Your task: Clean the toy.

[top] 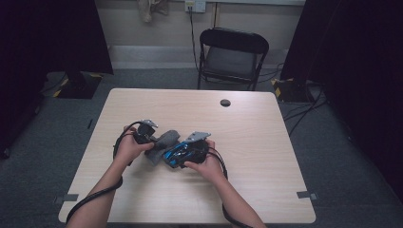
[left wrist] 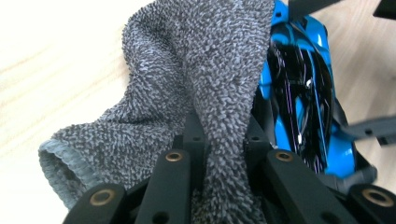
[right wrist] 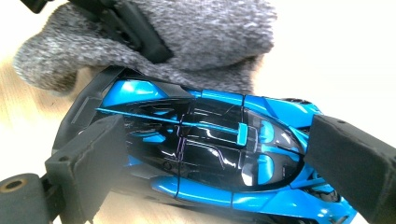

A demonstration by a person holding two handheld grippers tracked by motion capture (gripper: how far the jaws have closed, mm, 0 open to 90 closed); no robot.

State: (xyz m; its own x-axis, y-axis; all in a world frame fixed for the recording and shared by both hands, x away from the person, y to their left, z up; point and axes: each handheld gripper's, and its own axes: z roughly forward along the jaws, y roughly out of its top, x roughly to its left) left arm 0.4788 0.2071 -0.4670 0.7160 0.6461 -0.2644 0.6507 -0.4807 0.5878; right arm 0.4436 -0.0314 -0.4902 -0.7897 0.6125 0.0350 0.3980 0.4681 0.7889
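Left tool point(left wrist: 219, 154) pinches grey cloth point(left wrist: 187, 79) (tightly); right tool point(right wrist: 219, 163) clamps toy car point(right wrist: 210, 154).

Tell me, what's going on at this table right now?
A person at a wooden table works with a claw in each hand. The left claw is shut on a fold of a grey terry cloth, which lies against a blue and black toy car. The right claw holds the car by its two ends. It looks like the car is being wiped.
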